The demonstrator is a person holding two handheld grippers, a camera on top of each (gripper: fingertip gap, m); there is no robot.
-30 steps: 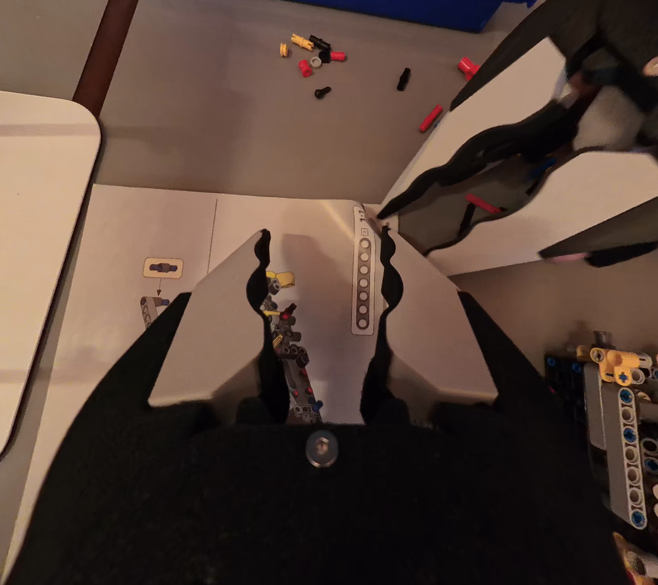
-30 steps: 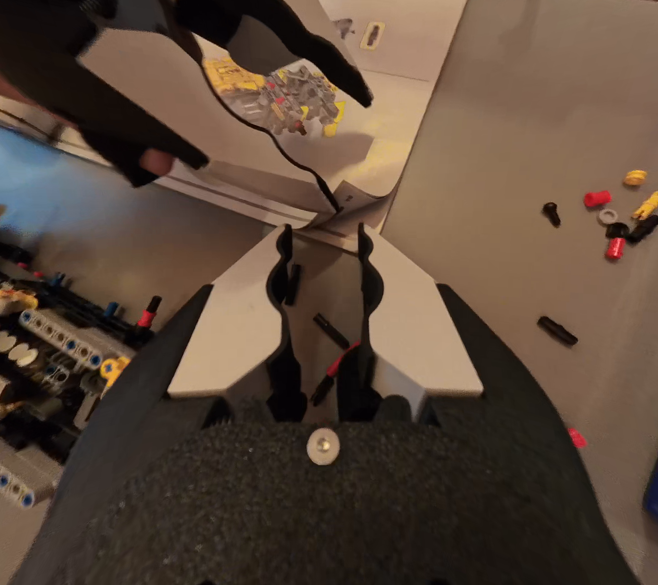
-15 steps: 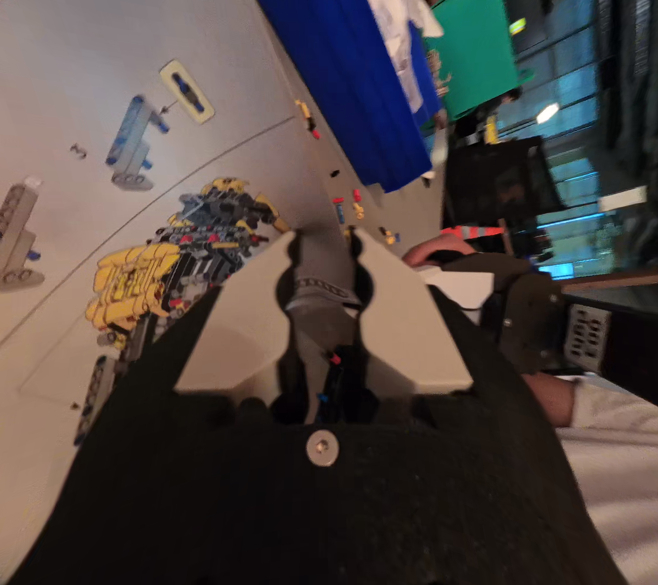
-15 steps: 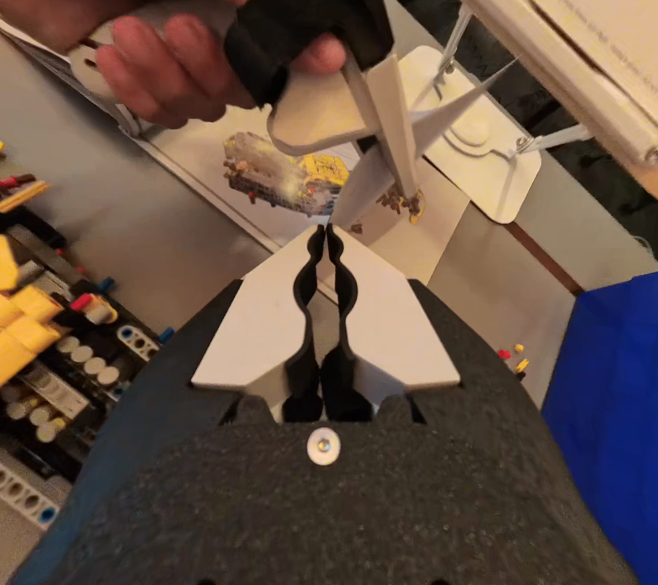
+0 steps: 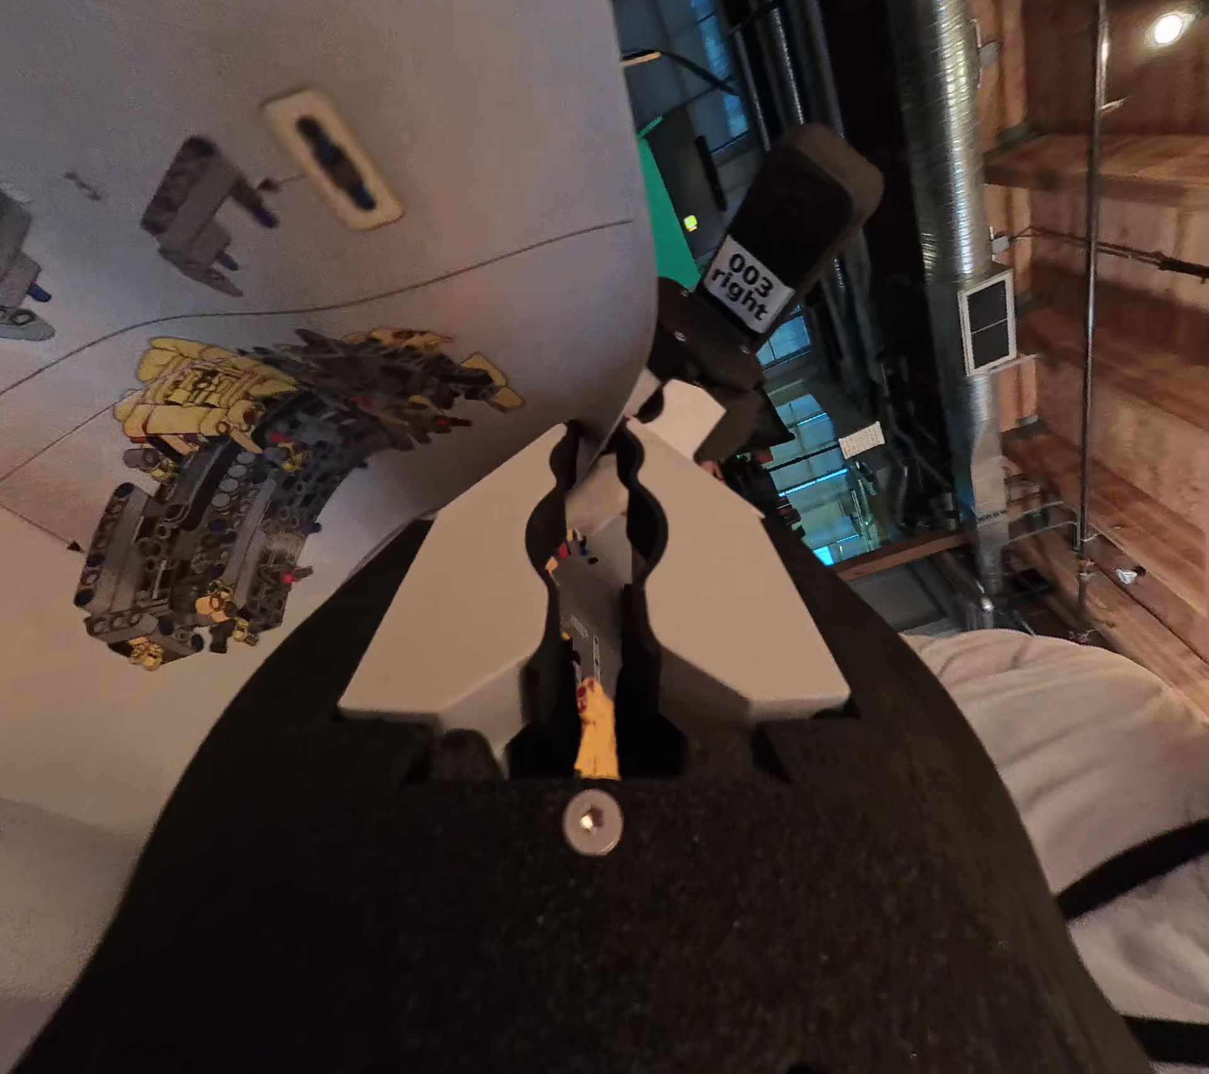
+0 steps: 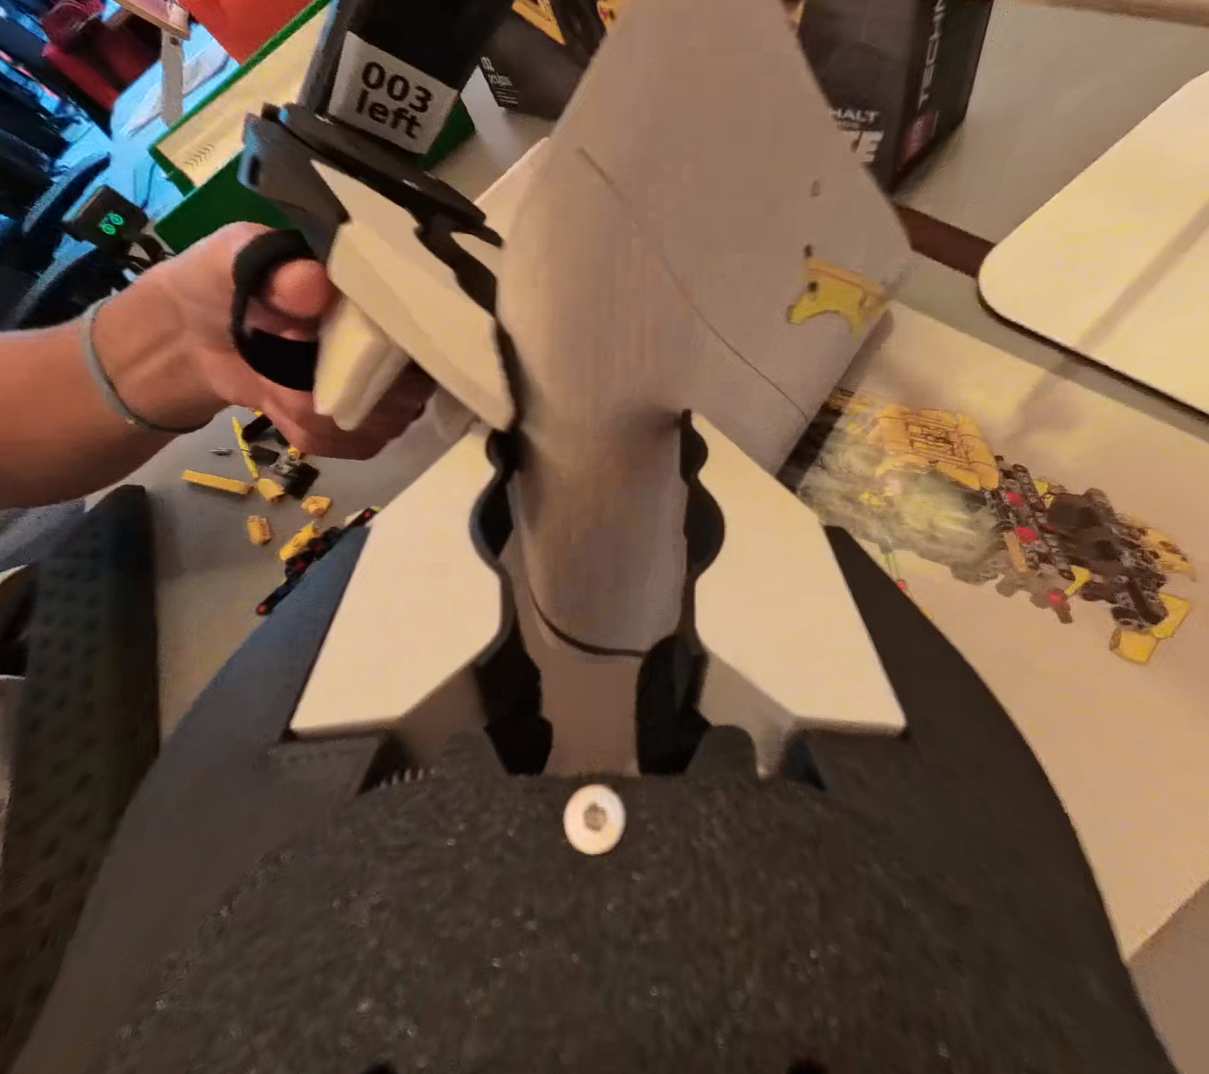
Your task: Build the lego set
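My left gripper [image 5: 595, 437] is shut on the lower corner of a grey instruction booklet page [image 5: 327, 61] and holds it lifted and curled. The page bears drawings of a yellow and grey model. In the right wrist view the left gripper [image 6: 507, 421] pinches the page's [image 6: 687, 192] left edge, with a person's hand [image 6: 196, 336] on its handle. My right gripper [image 6: 592, 434] is open; the raised page stands between its fingers, which do not press on it. The right gripper [image 5: 661, 401] shows just behind the page in the left wrist view.
The open booklet [image 6: 981, 519] lies on the table at right. Loose yellow and black lego pieces [image 6: 262, 493] lie at left. A dark set box [image 6: 883, 61] stands behind the page, and a white tray [image 6: 1112, 271] lies at far right. There is about 4 centimeters between the tips of the two grippers.
My left gripper closed on the booklet page and lifted it off the table, turning upward. My right gripper shut half a second ago and has opened wide again near the page.
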